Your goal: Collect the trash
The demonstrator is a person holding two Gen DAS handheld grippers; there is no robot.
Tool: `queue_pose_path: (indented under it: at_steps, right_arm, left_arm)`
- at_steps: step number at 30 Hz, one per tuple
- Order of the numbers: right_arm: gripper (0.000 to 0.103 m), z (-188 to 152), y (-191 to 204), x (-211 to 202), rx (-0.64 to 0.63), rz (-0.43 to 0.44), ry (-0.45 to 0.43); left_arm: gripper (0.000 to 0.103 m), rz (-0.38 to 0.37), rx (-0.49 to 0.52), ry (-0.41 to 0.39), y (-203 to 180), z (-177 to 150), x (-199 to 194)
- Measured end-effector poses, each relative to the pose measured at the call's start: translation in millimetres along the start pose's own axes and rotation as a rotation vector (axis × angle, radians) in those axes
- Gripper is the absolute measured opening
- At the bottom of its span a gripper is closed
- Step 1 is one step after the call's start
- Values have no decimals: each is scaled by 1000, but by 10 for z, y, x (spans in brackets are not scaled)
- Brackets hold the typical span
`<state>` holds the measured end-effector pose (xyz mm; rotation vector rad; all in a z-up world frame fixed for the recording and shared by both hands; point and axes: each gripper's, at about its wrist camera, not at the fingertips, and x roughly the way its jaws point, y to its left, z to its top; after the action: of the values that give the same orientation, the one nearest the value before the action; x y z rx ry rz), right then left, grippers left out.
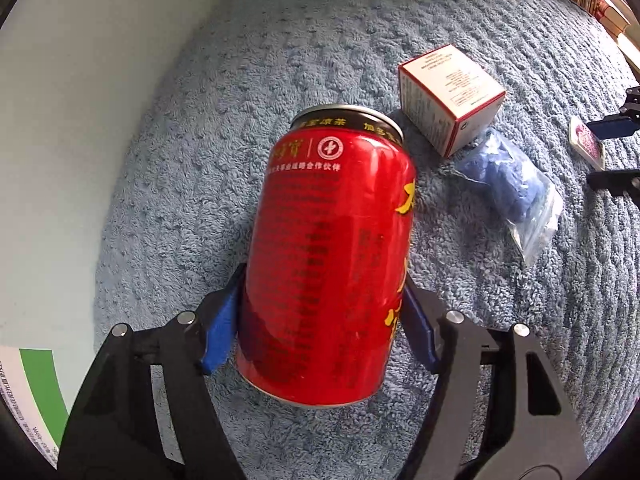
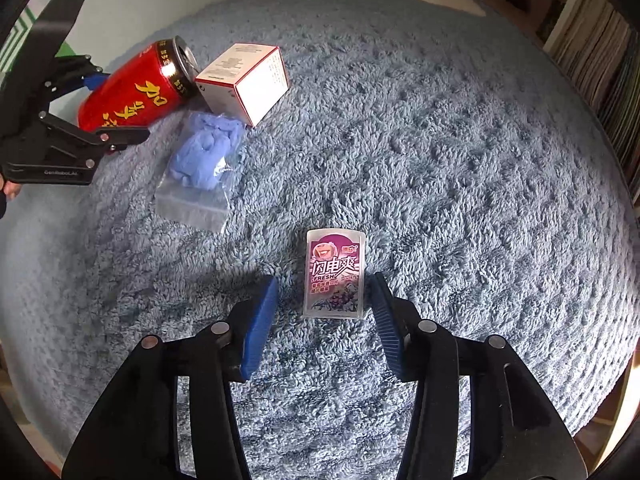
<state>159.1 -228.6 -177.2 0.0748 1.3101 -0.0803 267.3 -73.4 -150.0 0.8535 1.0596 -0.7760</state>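
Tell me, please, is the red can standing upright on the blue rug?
No, the red can lies on its side on the blue rug, between the left gripper's fingers.

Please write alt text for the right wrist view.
The right gripper, jaws open, points down at a purple mint packet lying between them on a blue shaggy rug. Upper left, the left gripper brackets a red can beside a white box and bagged blue gloves.
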Motion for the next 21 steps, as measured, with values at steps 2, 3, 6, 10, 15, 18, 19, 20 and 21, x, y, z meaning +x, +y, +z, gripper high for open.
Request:
queue_pose_path:
  at_steps: [2,3,6,10,15,18,19,20,21]
  right_arm:
    - [30,-27,14,-32,13,16,2]
    - [30,-29,-4,-61,23,24,-2]
    - [30,-27,-161,-213,63,57,-19]
    - [30,-91,-296,-436,109,100,-53]
    - [30,-286,-480,-714,137,118,-91]
    - [30,-472,-668,-858,156,121,-113]
    - [30,-537,-711,-911,167,122,-121]
    - [30,-663,-758,-951,181,123,-130]
    - [30,-722,-809,-1017,197,122,-137]
  left_arm:
    - [66,-5,-10,-7,13,2,-49]
    - [66,1,-16,-15,13,-6,-91]
    - [66,16,-36,-28,-12,-28,-271]
    - [66,57,-27,-56,-104,-46,-548]
    - [66,80,-20,-89,-345,-5,-909]
    - [66,110,4,-105,-594,49,-1105]
    - [66,114,12,-110,-680,91,-1146]
    - [66,111,19,-114,-767,123,-1204]
    - [66,110,29,-120,-852,149,-1259]
